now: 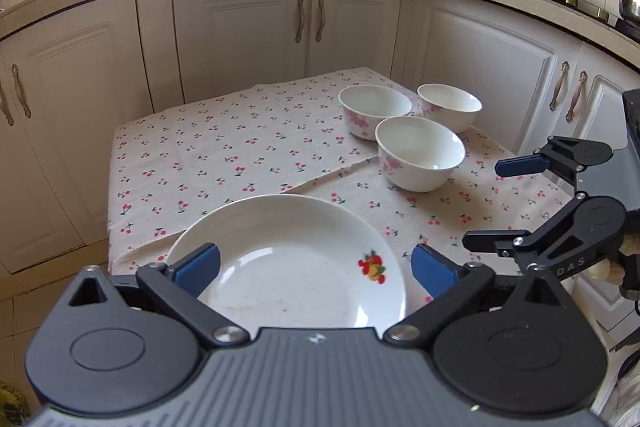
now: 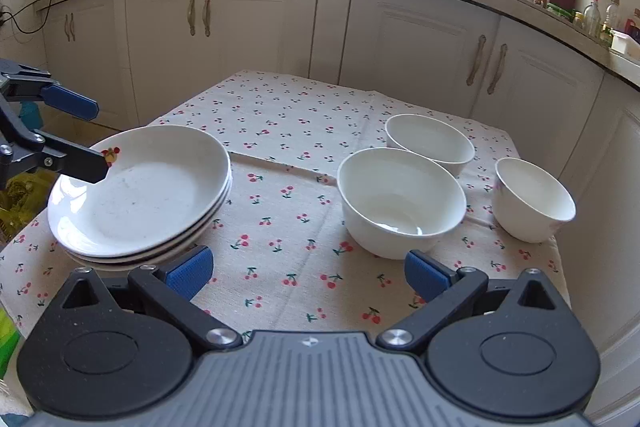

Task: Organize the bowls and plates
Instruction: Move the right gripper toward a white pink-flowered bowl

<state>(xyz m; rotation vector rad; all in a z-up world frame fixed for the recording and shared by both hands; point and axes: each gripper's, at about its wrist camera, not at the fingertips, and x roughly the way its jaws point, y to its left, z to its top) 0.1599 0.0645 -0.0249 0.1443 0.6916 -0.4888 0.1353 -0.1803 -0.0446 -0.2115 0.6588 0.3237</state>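
While both tongs are hanging wide open and gripping nothing, the left tongs (image 1: 316,269) are hovering over a stack of three white plates (image 2: 140,195), and the right tongs (image 2: 308,273) are facing three white bowls (image 2: 402,203) clustered on the cherry-print cloth covering the table (image 2: 280,131).

From my seat the plates (image 2: 140,195) read as glossy white glazed ceramic, the top one faintly scuffed, with a fruit decal. The three bowls (image 2: 400,203) have the same shiny glaze. The tablecloth (image 2: 280,239) is matt woven cloth printed with cherries. My grippers' bodies (image 2: 308,379) look like matt black and ribbed grey plastic, with bright metal pivots and ridged blue pads (image 2: 190,273). The cabinet doors (image 2: 424,47) have a smooth satin finish.
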